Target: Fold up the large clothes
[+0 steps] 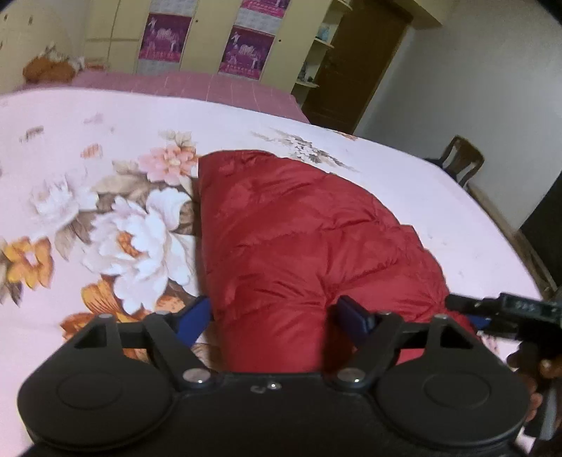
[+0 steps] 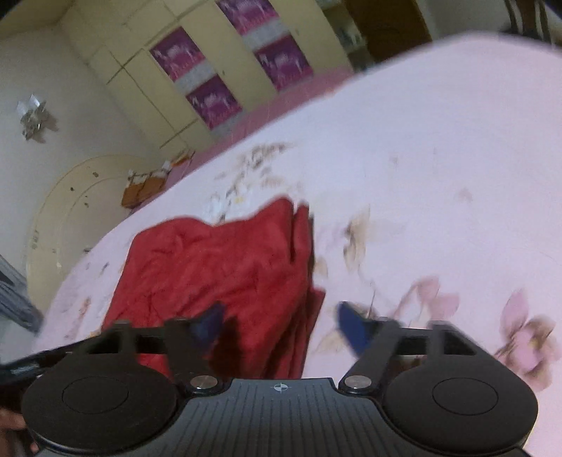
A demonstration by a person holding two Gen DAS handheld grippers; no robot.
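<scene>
A red quilted down jacket (image 1: 298, 242) lies folded on the pink floral bed sheet (image 1: 87, 116). In the left wrist view my left gripper (image 1: 274, 316) is open, its blue pads on either side of the jacket's near end, which bulges between them. The right gripper (image 1: 491, 309) shows at the jacket's right edge in that view. In the right wrist view the jacket (image 2: 210, 263) lies left of centre with stacked folded edges on its right side. My right gripper (image 2: 281, 323) is open over the jacket's near right corner; this view is blurred.
A darker pink blanket (image 1: 182, 82) and an orange pillow (image 1: 49, 70) lie at the bed's far end. A yellow wardrobe (image 1: 207, 31) with purple panels stands behind. A wooden chair (image 1: 460, 158) and a dark door (image 1: 354, 66) are to the right of the bed.
</scene>
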